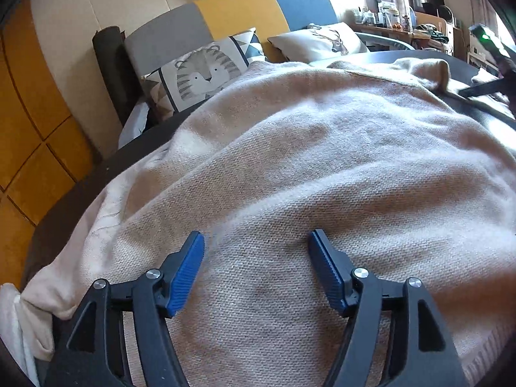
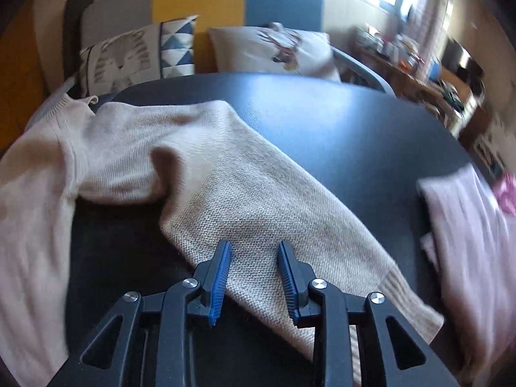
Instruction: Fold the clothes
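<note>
I'm holding my left gripper (image 1: pixel 256 242) w/ jaws wide apart over the sweater (image 1: pixel 306 161), nothing pinched btwn the pads; the knit is filling the centre of the left view. My right gripper (image 2: pixel 254 251) is hovering low-centre over the sleeve (image 2: pixel 274 206), jaws partly apart, not clamping it. The sleeve is lying diagonally across the dark table (image 2: pixel 354 122). A pink cloth (image 2: pixel 467 219) is sitting at right.

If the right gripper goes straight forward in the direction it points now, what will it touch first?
Most likely the sleeve of the beige sweater, which lies on the dark table right ahead of the right gripper. Its open jaws hold nothing. How much gap remains above the knit is unclear.
</note>
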